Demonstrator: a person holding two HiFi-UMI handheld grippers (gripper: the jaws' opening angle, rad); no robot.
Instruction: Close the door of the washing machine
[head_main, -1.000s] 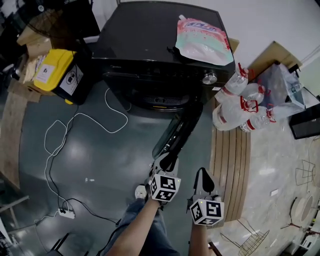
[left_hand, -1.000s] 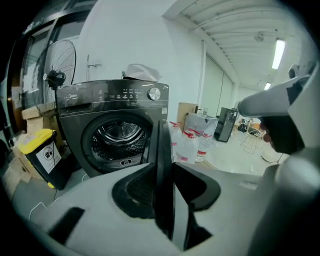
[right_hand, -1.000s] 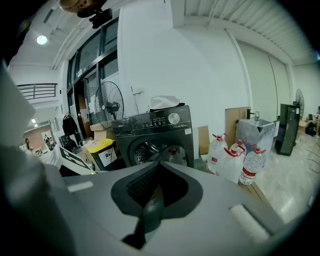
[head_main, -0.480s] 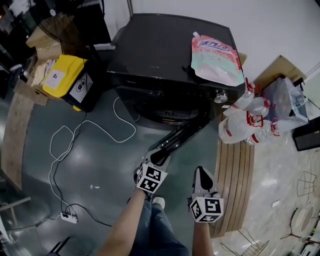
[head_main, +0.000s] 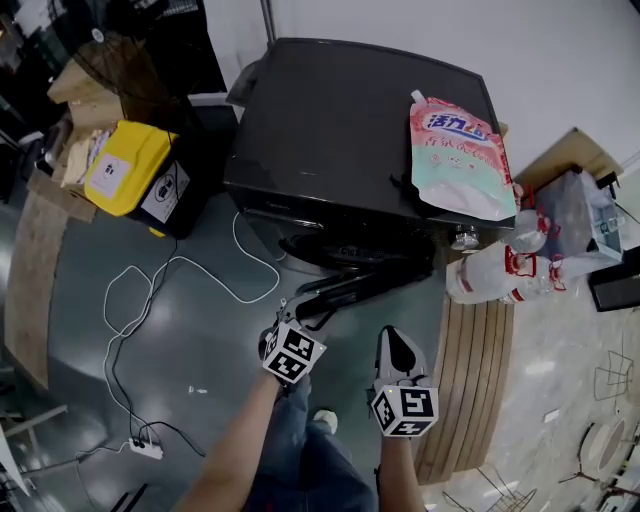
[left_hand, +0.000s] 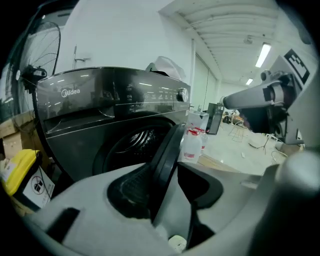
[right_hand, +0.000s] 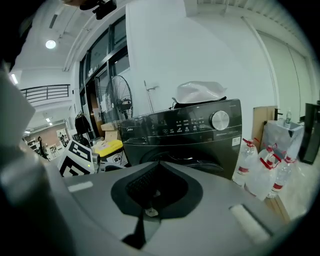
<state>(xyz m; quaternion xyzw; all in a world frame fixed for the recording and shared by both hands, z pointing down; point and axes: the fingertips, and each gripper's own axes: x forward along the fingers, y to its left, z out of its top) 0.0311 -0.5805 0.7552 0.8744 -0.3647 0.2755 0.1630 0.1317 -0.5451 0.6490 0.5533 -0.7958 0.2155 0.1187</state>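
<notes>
Basically, door half shut. The washing machine (head_main: 350, 120) sits at 12 o'clock of the person. Its door (head_main: 350, 290) is ajar, swung out from the hinge side at 3 o'clock, with the free edge pointing to 9 o'clock.

The left tool (head_main: 302, 320) is at that free edge. In the left gripper view the door rim stands between its jaws, which have just been opening. The pads look spread wider than the rim, so it reads as a loose straddle, not a clamp. That is probably deliberate: a loose hold lets the rim pivot while the tool steers and pushes it in.

The right tool (head_main: 390, 338) hangs at 3 o'clock of the left one, apart from the door. Its jaws are closed together with nothing in them, so it looks parked out of the swing path.

A detergent pouch (head_main: 455, 155) lies on the machine top toward 3 o'clock. Bottles (head_main: 500, 275) stand beside the front at 3 o'clock, and a yellow-lidded bin (head_main: 130, 165) is at 9 o'clock. A cable (head_main: 150, 290) loops on the floor at 8 o'clock, clear of the door.

Next is a push toward 12 o'clock until it latches. The risk is the rim slipping out of the loose jaws.
</notes>
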